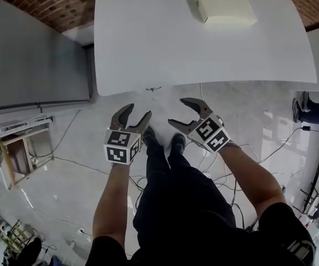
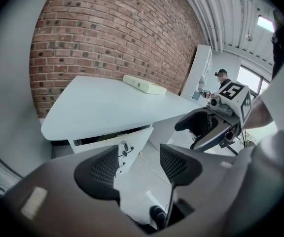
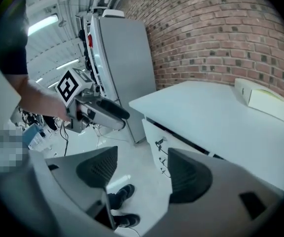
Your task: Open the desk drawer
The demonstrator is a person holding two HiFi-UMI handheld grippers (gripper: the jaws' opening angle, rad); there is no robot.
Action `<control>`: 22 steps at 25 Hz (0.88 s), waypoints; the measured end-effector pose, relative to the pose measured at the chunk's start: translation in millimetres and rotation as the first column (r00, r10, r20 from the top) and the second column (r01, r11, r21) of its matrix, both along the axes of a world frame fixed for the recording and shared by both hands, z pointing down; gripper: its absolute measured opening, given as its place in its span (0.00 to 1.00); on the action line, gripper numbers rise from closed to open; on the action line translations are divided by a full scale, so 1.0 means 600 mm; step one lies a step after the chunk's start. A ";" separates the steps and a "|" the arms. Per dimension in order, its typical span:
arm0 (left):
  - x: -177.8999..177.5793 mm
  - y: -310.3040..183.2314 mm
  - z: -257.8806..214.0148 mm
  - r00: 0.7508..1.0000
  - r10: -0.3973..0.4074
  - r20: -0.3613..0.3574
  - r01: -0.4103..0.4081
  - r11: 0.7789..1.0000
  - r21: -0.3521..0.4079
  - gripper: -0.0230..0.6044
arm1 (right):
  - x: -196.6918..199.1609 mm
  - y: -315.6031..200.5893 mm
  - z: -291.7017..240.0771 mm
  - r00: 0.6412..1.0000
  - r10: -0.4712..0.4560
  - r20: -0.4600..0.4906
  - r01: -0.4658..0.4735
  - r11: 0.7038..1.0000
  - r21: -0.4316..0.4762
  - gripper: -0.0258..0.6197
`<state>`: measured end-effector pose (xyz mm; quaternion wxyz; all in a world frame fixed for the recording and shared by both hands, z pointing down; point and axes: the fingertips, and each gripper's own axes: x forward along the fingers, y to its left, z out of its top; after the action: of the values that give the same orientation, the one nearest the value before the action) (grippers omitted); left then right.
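Left hand-held gripper [image 1: 139,111] agape, right hand-held gripper [image 1: 177,111] agape, drawer [image 2: 102,143] untouched

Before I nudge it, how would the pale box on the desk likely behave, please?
The pale box looks like cardboard, so it is probably light. It lies flat on the smooth desk, so it would likely slide rather than tip.

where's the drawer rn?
In the left gripper view, the drawer sits under the white desk's near edge, straight ahead of the open left hand-held gripper and not yet touched.
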<state>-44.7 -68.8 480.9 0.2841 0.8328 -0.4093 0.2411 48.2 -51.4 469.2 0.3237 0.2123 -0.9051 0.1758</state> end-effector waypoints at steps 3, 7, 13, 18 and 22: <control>-0.015 -0.013 0.046 1.000 0.006 0.022 -0.006 1.000 -0.003 0.46 | -0.021 -0.008 0.049 0.999 -0.033 -0.029 0.033 0.999 -0.004 0.54; -0.014 -0.023 0.107 0.995 0.074 0.062 -0.074 0.997 -0.014 0.46 | -0.037 -0.019 0.112 0.998 -0.040 -0.054 0.039 0.999 -0.010 0.54; -0.007 -0.042 0.174 0.972 0.186 0.143 -0.185 0.983 -0.019 0.46 | -0.056 -0.054 0.184 0.986 -0.084 -0.143 0.092 0.995 0.049 0.49; 0.003 -0.064 0.221 0.943 0.247 0.225 -0.251 0.968 -0.011 0.46 | -0.070 -0.089 0.220 0.976 -0.105 -0.190 0.128 0.985 0.117 0.42; 0.005 -0.085 0.255 0.923 0.285 0.259 -0.292 0.956 -0.013 0.46 | -0.083 -0.110 0.256 0.956 -0.142 -0.259 0.189 0.968 0.166 0.41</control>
<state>-42.0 -119.5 634.0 0.1791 0.8490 -0.3190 0.3813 -1.7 -117.5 623.1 0.4248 0.1854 -0.8854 0.0338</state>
